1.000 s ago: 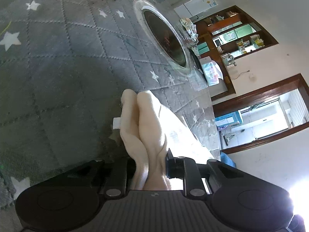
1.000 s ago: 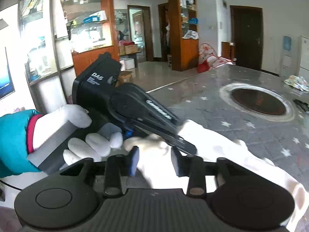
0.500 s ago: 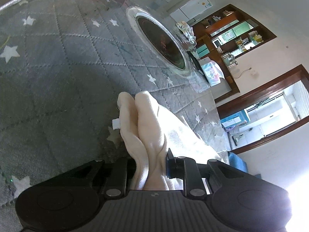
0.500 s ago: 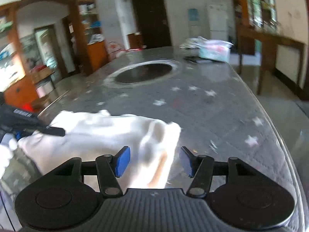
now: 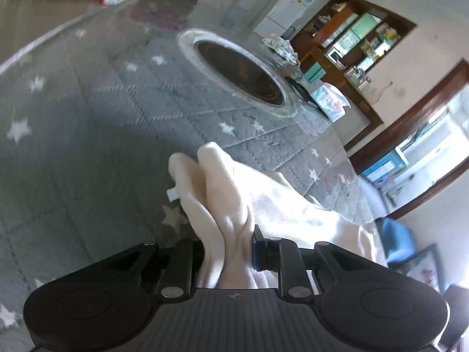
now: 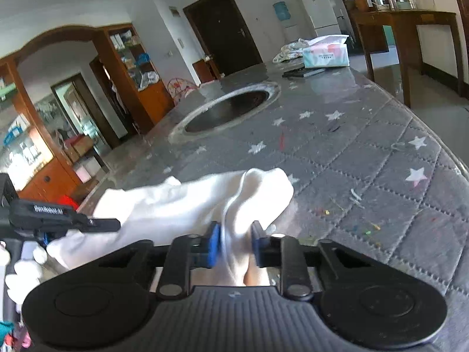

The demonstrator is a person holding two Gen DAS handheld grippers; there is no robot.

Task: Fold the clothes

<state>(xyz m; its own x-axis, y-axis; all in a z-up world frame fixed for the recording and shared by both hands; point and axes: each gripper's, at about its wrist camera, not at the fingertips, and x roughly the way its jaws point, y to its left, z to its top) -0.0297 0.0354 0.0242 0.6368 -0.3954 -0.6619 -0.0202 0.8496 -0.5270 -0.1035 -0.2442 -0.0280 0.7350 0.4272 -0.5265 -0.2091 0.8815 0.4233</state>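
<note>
Garment (image 6: 187, 205): on the quilted table cover (image 6: 366, 158), near edge, stretched between left gripper (image 6: 96, 224) at its left end and right gripper (image 6: 233, 245) at its right end. Round inset (image 6: 227, 110): table centre, behind garment. Tissue pack (image 6: 325, 55): far end, behind inset, beside crumpled cloth (image 6: 288, 51).

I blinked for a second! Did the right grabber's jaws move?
Yes. The right gripper has shut its jaws on the white cloth; half a second ago they stood open beside it, while the round table hole stayed ahead.

Soft cloth on quilted fabric

The cream garment (image 6: 181, 205) looks fleecy and matt; the grey table cover (image 6: 366, 158) is stitched, rough cloth.
</note>
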